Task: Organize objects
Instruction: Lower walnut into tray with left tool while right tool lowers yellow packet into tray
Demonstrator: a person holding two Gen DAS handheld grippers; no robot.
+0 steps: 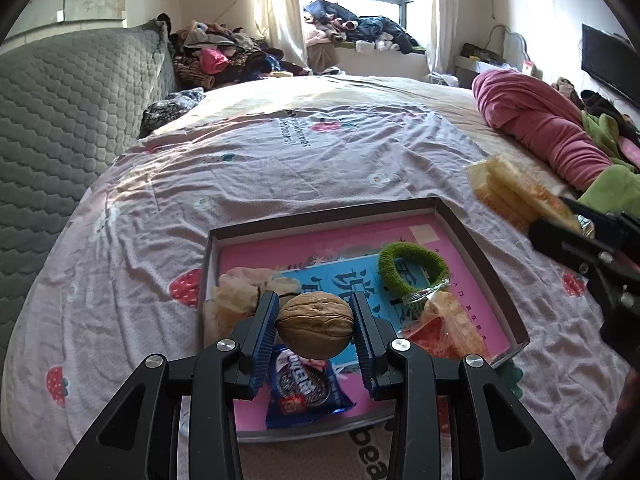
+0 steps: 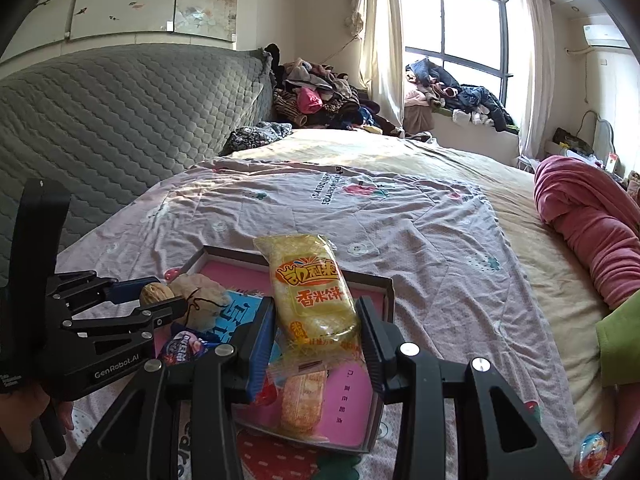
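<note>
My left gripper [image 1: 315, 330] pinches a walnut [image 1: 315, 325] between its blue pads, held in the air above the near half of the shallow box [image 1: 480, 248] that sits on the bed [image 1: 280, 168]. My right gripper [image 2: 316, 334] is clamped on the lower end of a yellow rice-cracker packet [image 2: 310, 292], which tilts up over the box's right side, its top reaching past the far rim.

Inside the box, on its pink lining, a blue Oreo packet [image 1: 302, 390] lies by the near edge, directly beneath the walnut. An orange-and-clear snack wrapper [image 1: 444, 328] rests toward the near right corner. A cream cloth pouch [image 1: 236, 296] sits against the left wall, and a green knitted ring [image 1: 414, 266] lies toward the far right part, its end touching the wrapper.

The box stands on a strawberry-print sheet [image 1: 160, 216] spread over the bed. A rolled pink blanket [image 1: 540, 128] lies along the bed's right edge, with the grey quilted headboard [image 1: 60, 120] on the left. Farthest off, heaps of clothing [image 1: 360, 28] crowd the window sill.
</note>
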